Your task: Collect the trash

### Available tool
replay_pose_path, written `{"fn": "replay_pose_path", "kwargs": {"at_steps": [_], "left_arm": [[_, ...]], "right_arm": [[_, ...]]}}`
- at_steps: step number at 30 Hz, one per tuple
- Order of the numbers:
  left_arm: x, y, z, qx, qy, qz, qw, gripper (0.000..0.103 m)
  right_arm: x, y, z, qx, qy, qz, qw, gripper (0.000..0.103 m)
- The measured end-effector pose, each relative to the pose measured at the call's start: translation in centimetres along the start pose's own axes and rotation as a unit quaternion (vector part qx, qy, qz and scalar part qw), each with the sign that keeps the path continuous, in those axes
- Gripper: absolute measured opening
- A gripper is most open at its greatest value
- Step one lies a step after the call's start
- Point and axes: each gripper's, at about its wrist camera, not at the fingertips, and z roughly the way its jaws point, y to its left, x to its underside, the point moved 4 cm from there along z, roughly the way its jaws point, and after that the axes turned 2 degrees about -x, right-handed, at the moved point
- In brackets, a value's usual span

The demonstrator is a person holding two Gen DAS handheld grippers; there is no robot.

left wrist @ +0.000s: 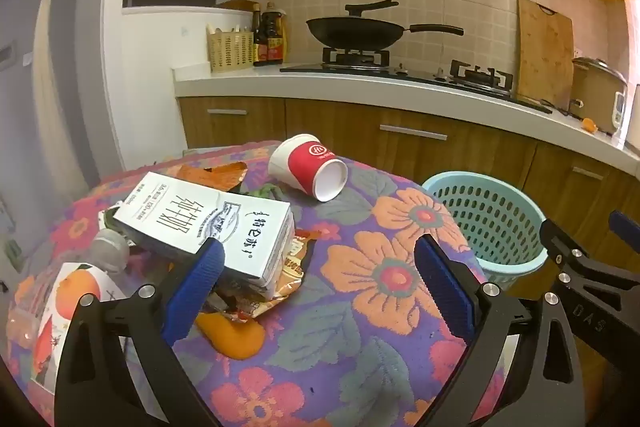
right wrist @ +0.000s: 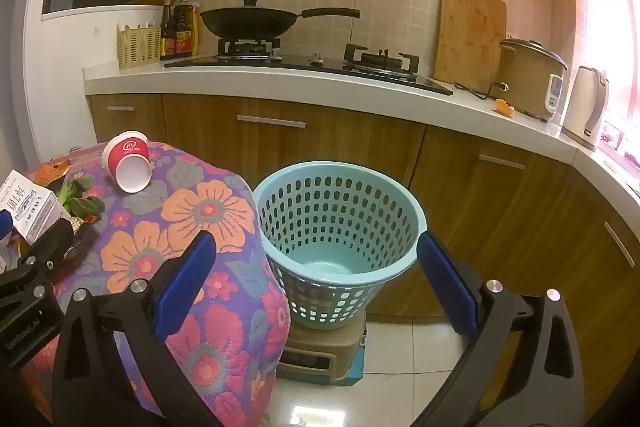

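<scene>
Trash lies on a table under a flowered cloth (left wrist: 384,267). A white milk carton (left wrist: 208,223) rests on crumpled snack wrappers (left wrist: 288,275) at the left. A red and white paper cup (left wrist: 308,163) lies on its side further back. Orange peel (left wrist: 236,339) sits near me. My left gripper (left wrist: 320,271) is open above the cloth, its left finger close to the carton. My right gripper (right wrist: 316,267) is open in front of the empty light-blue perforated basket (right wrist: 340,227), which stands on a stool right of the table.
An orange-print package (left wrist: 60,307) and a grey wad (left wrist: 108,247) lie at the table's left edge, green leaves (right wrist: 80,203) by the carton. Behind runs a kitchen counter (right wrist: 280,79) with a wok (right wrist: 248,21), stove, cutting board (right wrist: 468,35), rice cooker and kettle. White floor tiles (right wrist: 400,355) lie below the basket.
</scene>
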Motion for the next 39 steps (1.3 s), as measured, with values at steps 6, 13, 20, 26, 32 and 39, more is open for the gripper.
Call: {"fn": "replay_pose_path", "kwargs": {"at_steps": [6, 13, 20, 26, 32, 39], "left_arm": [[0.1, -0.5, -0.4, 0.001, -0.002, 0.015, 0.9999, 0.093], [0.4, -0.3, 0.4, 0.000, 0.008, 0.012, 0.9999, 0.093], [0.6, -0.3, 0.3, 0.002, 0.008, 0.013, 0.9999, 0.093], [0.6, -0.4, 0.3, 0.001, 0.010, 0.012, 0.9999, 0.093], [0.7, -0.4, 0.3, 0.002, 0.012, 0.013, 0.9998, 0.093], [0.7, -0.5, 0.5, 0.003, 0.015, 0.011, 0.9998, 0.093]], "right_arm": [[-0.1, -0.1, 0.0, -0.003, -0.005, 0.005, 1.000, 0.095], [-0.4, -0.2, -0.2, -0.001, -0.007, -0.001, 1.000, 0.095], [-0.4, 0.4, -0.2, -0.001, -0.011, -0.005, 1.000, 0.095], [-0.5, 0.3, -0.2, -0.002, -0.008, -0.004, 1.000, 0.095], [-0.4, 0.2, -0.2, -0.001, -0.006, -0.004, 1.000, 0.095], [-0.3, 0.1, -0.1, 0.000, -0.006, -0.005, 1.000, 0.095]]}}
